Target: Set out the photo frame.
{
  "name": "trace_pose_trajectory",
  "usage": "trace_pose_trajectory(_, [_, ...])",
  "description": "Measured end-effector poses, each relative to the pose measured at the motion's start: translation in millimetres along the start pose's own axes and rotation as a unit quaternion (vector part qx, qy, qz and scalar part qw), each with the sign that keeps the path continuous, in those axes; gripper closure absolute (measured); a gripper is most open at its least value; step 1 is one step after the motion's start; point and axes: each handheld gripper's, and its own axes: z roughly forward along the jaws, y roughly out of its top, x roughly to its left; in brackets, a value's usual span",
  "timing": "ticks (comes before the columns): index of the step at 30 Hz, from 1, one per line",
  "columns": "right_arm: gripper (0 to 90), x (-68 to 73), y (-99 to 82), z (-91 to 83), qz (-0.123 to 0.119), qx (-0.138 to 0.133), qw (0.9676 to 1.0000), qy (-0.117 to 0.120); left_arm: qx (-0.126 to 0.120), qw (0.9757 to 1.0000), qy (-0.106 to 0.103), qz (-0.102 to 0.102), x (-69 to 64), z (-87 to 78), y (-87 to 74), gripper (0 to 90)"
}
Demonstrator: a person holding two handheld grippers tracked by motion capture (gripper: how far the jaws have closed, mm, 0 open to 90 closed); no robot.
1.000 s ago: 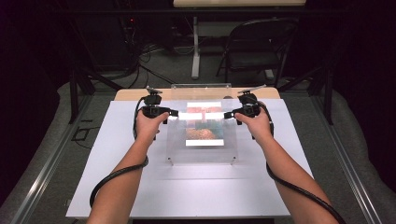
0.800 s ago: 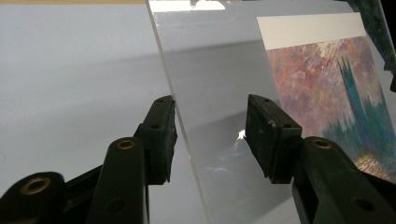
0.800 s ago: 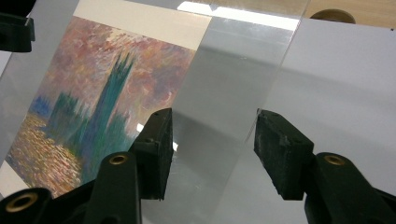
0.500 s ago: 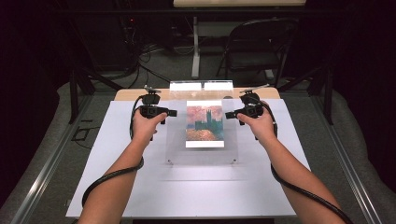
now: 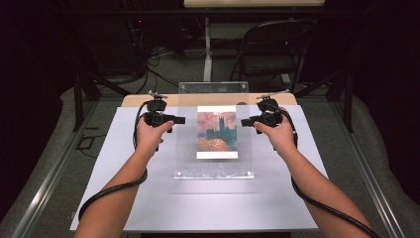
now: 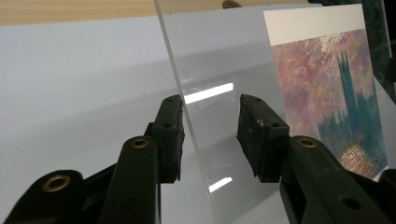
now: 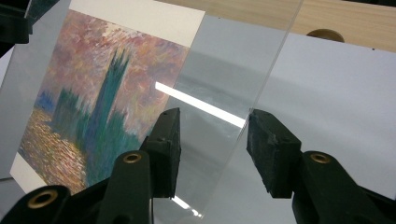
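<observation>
Raised clear acrylic sheet [image 5: 214,134], glossy, flat

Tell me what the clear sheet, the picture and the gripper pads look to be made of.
Clear sheet: likely acrylic, glossy; see-through, with a visible thick edge and sharp light reflections.
Picture: probably a matte paper print of a painting, with a plain white border.
Gripper pads: apparently black rubber or foam, dull with rough, chipped edges.
</observation>
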Motion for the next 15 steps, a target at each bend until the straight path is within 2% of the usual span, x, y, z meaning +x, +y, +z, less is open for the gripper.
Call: trace_pose_trajectory(15, [60.1,10.6,-3.2,-19.4,-0.017,-0.010,0.9998,-0.004,-0.009,0.9997,-0.003,0.021,-8.4,-18.7,-5.0,65.9])
